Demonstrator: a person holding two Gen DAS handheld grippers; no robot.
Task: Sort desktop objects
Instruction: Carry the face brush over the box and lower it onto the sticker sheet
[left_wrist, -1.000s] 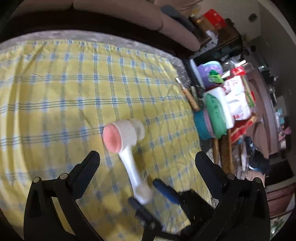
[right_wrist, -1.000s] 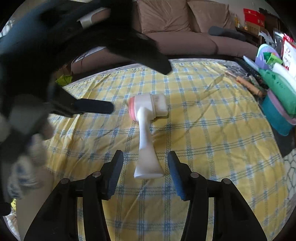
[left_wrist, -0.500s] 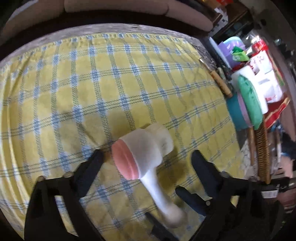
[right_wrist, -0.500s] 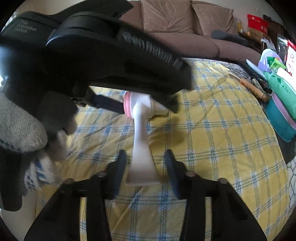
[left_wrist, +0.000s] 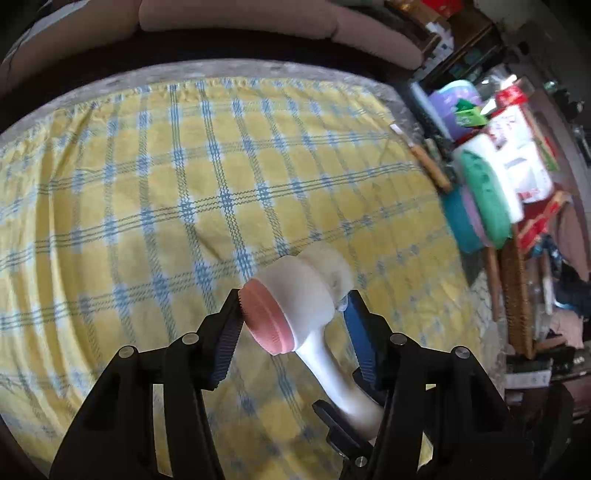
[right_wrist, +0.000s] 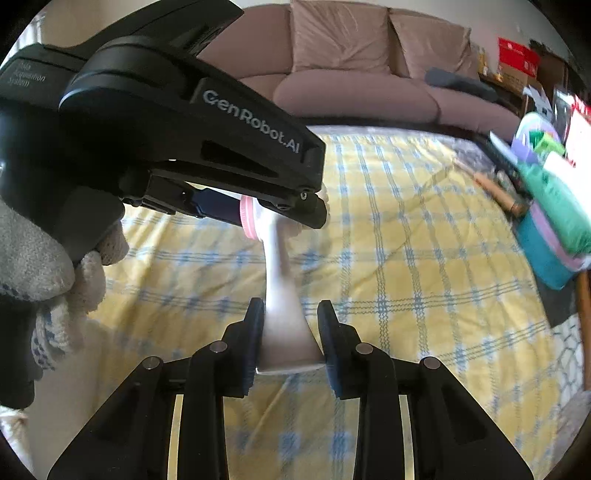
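Above the yellow-and-blue checked tablecloth (left_wrist: 184, 177), the right gripper (right_wrist: 290, 339) clamps the flared base of the white facial brush with a pink silicone pad (left_wrist: 295, 306); the left gripper (left_wrist: 293, 317), jaws just closing, pinches its head. Likely a handover: next, one side must release

Black claw (right_wrist: 290, 334), white "GenRobot.AI" lettering, silver screws, grey knit glove (right_wrist: 33, 258)

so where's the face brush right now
Centre of both wrist views, above the yellow checked cloth: face brush head between the left gripper, base in the right gripper.
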